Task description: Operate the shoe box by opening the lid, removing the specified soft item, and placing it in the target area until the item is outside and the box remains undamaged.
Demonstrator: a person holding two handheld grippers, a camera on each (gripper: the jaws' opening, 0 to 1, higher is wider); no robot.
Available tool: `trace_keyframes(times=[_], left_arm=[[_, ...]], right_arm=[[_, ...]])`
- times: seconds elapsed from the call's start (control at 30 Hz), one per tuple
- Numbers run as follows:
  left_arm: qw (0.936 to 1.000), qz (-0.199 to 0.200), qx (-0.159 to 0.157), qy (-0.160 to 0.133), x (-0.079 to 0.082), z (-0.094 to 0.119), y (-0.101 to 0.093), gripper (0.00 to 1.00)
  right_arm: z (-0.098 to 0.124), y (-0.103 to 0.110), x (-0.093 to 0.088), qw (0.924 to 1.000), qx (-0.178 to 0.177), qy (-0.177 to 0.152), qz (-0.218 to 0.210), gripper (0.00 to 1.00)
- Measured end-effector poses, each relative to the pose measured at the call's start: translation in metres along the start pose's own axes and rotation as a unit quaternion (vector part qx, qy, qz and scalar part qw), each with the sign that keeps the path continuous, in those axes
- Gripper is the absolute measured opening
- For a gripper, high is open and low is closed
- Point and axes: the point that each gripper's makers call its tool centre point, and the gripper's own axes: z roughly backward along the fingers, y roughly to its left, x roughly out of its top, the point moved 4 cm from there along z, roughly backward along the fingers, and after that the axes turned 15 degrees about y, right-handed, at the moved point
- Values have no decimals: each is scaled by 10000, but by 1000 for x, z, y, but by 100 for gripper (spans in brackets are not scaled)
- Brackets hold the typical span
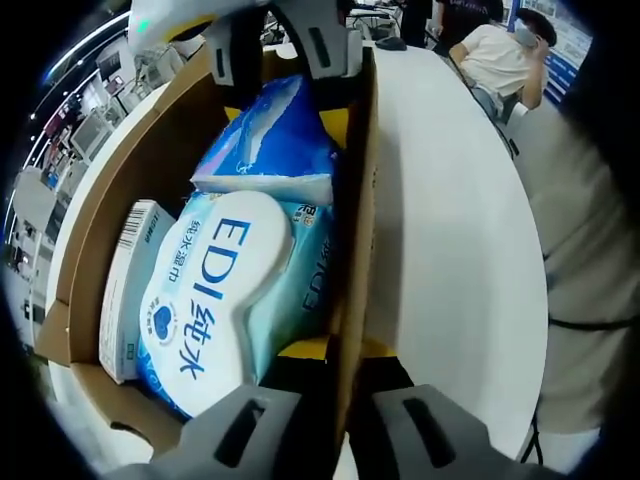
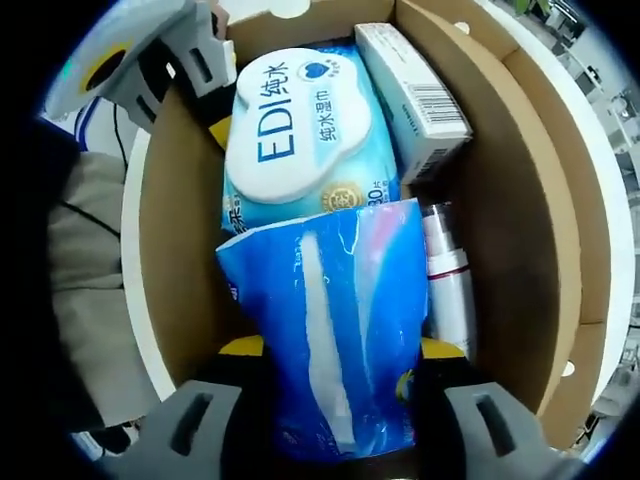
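Gripping blue soft pack (image 2: 335, 330) between right gripper (image 2: 330, 425) jaws; pack sitting inside shoe box (image 2: 180, 250), long axis running along jaws, overlapping wipes pack (image 2: 300, 130). We are seeing left gripper (image 1: 335, 425) clamping box wall.

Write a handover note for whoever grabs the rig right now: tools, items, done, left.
Right tool: shut on the blue soft pack, still inside the shoe box.
Left tool: straddles the box's side wall, one jaw inside, one outside; steadying it.
Also in the box: EDI wipes pack, small white carton, white tube.
Done: the box is open, the pack is gripped.
Left: lift the pack clear and set it on the white table. No damage to the box seen.
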Motion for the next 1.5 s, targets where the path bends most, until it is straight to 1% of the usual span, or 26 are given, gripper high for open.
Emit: trace_keyframes(times=[0.07, 0.23, 0.47, 0.67, 0.83, 0.97, 1.07, 1.17, 1.23, 1.33, 1.43, 1.5], left_arm=[[10000, 1, 0, 1, 0, 0, 0, 1], [10000, 3, -4, 3, 0, 0, 0, 1], [10000, -11, -1, 2, 0, 0, 0, 1], [10000, -13, 15, -3, 1, 0, 0, 1], [10000, -22, 11, -14, 1, 0, 0, 1], [10000, 10, -32, 1, 1, 0, 0, 1], [10000, 2, -12, 1, 1, 0, 0, 1], [10000, -4, 5, -5, 1, 0, 0, 1], [10000, 0, 13, -6, 1, 0, 0, 1], [10000, 0, 28, -8, 1, 0, 0, 1], [10000, -1, 25, -3, 1, 0, 0, 1], [10000, -3, 7, -1, 1, 0, 0, 1]], right_arm=[[2, 0, -1, 10000, -44, -37, 24, 50], [5, 0, -1, 10000, -21, -90, -7, 50], [19, -1, -4, 9999, 21, -99, 37, 50], [23, 2, -4, 9999, -56, -98, 108, 50], [24, 1, -6, 9997, -44, -188, 140, 50], [32, 1, -4, 9998, -5, -158, 72, 50], [42, 0, -6, 9998, -75, -117, 106, 50], [51, -1, -5, 9998, -35, -201, -58, 50], [55, -2, -3, 9994, -49, -332, -75, 50], [62, 0, -5, 9991, -80, -396, -83, 50], [66, 2, -8, 9991, -126, -397, -39, 50], [68, 2, -9, 9993, -181, -328, -32, 50]])
